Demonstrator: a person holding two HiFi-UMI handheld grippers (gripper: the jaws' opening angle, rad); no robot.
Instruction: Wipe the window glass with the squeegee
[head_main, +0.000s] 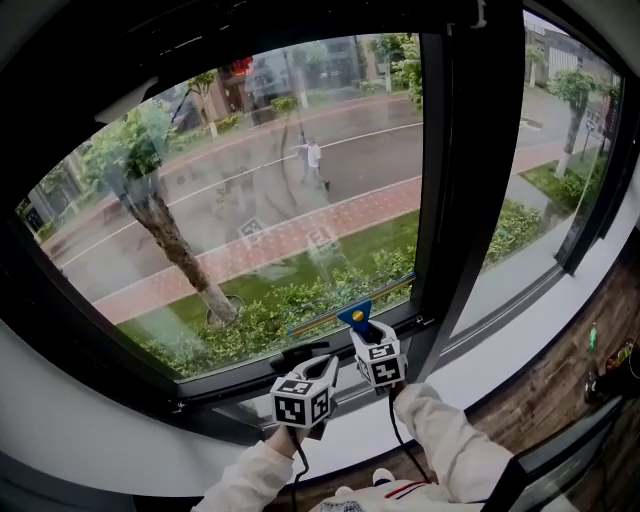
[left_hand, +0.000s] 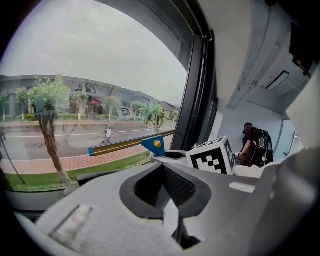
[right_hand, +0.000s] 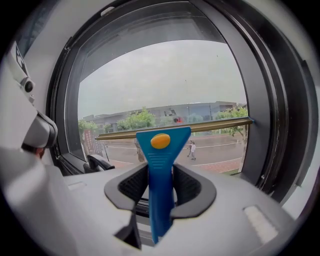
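Observation:
The squeegee (head_main: 353, 316) has a blue handle with a yellow dot and a long brass-coloured blade. Its blade lies against the bottom of the window glass (head_main: 260, 200), just above the lower frame. My right gripper (head_main: 368, 334) is shut on the blue handle (right_hand: 159, 190), and the blade (right_hand: 175, 129) runs across the pane ahead. My left gripper (head_main: 325, 368) hangs just left of and below the right one, its jaws shut with nothing between them (left_hand: 170, 200). From the left gripper view the squeegee (left_hand: 132, 145) shows ahead against the glass.
A thick black mullion (head_main: 460, 180) stands right of the pane, and a black lower frame (head_main: 230, 385) runs beneath it. A black window handle (right_hand: 97, 162) sits at the lower left. Behind, a person (left_hand: 252, 145) stands in the room. Wooden floor (head_main: 560, 390) lies at right.

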